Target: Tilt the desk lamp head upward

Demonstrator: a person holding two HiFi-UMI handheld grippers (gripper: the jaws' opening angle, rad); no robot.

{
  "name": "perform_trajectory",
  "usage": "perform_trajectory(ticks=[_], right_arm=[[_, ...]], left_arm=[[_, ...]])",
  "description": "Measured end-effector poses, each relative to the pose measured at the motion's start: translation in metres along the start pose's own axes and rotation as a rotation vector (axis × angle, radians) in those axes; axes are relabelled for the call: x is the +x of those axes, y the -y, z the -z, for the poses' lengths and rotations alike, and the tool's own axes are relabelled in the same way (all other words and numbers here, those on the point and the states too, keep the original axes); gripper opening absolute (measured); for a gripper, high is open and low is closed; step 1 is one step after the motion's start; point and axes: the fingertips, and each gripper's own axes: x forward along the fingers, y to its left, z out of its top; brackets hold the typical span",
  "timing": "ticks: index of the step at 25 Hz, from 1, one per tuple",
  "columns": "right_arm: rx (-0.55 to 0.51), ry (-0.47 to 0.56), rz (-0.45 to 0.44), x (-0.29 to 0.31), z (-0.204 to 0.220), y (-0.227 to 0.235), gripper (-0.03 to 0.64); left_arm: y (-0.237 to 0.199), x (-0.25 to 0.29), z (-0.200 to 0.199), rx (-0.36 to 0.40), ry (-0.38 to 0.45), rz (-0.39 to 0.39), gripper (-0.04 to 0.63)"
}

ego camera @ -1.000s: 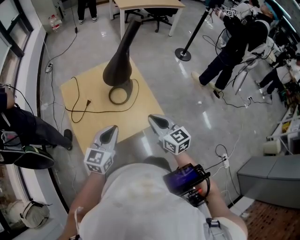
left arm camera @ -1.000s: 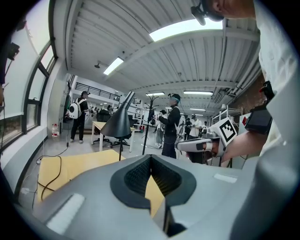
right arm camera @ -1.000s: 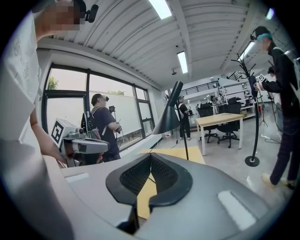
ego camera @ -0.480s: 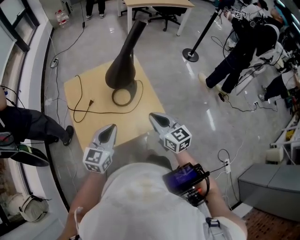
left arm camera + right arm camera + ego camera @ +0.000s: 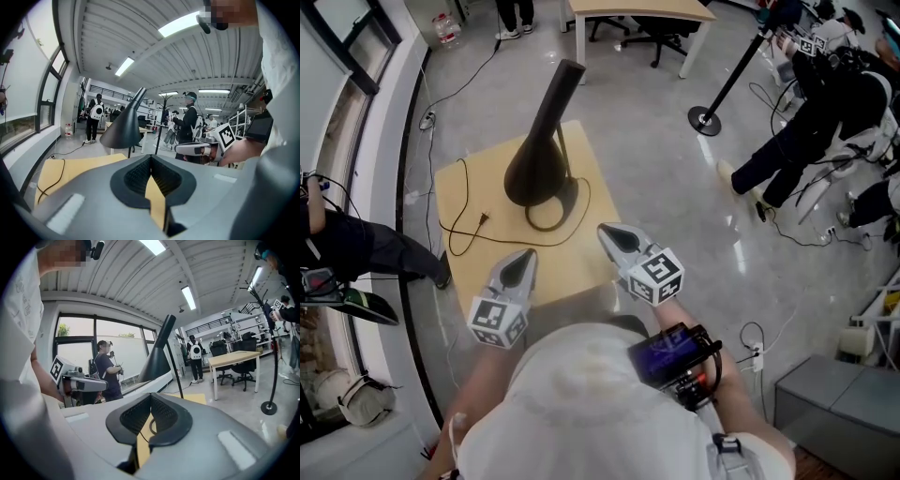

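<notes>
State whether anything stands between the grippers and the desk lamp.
Nothing visible does. Bare table lies between the left gripper, the right gripper and the desk lamp; its cord lies off to one side.

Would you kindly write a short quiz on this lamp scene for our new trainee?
1. The desk lamp stands on: A) the wooden table, B) the floor, C) an office chair?
2. True or false: the lamp's plug sits in a socket.
3. Fill in: the left gripper and right gripper both have their fingers ____, holding nothing.
Key: 1 A. 2 False; the plug lies loose on the table. 3 shut.
</notes>
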Motion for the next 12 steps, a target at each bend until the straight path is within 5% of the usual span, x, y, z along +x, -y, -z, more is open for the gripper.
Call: perform_trajectory(ticks=[12], right_arm=[[-0.012, 0.007, -0.138, 0.018, -0.019, 0.051, 0.014]], left_arm=[[0.011, 0.040, -0.017, -0.023, 0.013, -0.126, 0.002]])
